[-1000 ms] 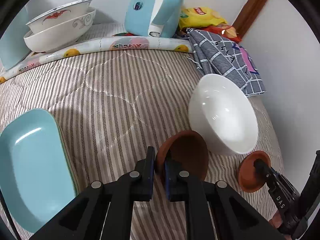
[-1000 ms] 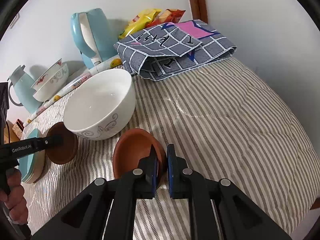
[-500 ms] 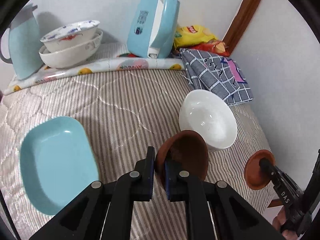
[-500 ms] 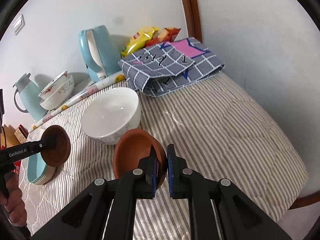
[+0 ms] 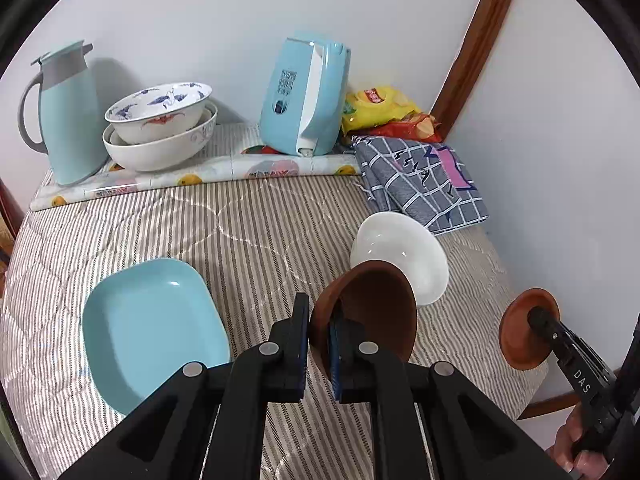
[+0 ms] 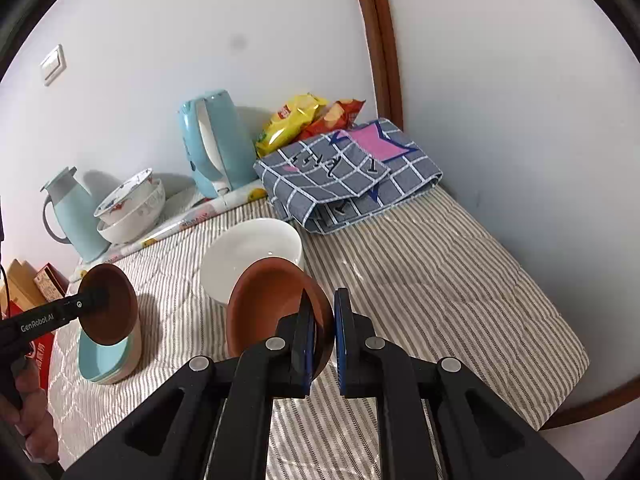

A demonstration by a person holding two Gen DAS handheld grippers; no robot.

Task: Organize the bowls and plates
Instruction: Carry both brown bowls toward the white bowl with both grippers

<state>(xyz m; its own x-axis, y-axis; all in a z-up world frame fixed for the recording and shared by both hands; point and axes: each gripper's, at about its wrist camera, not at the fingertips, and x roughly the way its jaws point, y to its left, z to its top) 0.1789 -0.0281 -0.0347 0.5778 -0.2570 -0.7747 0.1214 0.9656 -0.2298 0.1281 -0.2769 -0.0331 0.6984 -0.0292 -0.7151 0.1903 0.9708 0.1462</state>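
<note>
My left gripper is shut on the rim of a brown saucer and holds it in the air above the striped cloth; it also shows in the right wrist view. My right gripper is shut on a second brown saucer, also lifted; that saucer shows in the left wrist view. A white bowl stands on the cloth between them. A light blue square plate lies to the left; its stack shows in the right wrist view. Two stacked patterned bowls stand at the back.
A blue jug, a blue kettle, snack bags and a folded checked cloth line the back and right. A rolled printed sheet lies before them. The wall is close on the right.
Both grippers have risen and drawn back with their saucers, so the table items look smaller and farther. The white bowl and blue plate have not moved.
</note>
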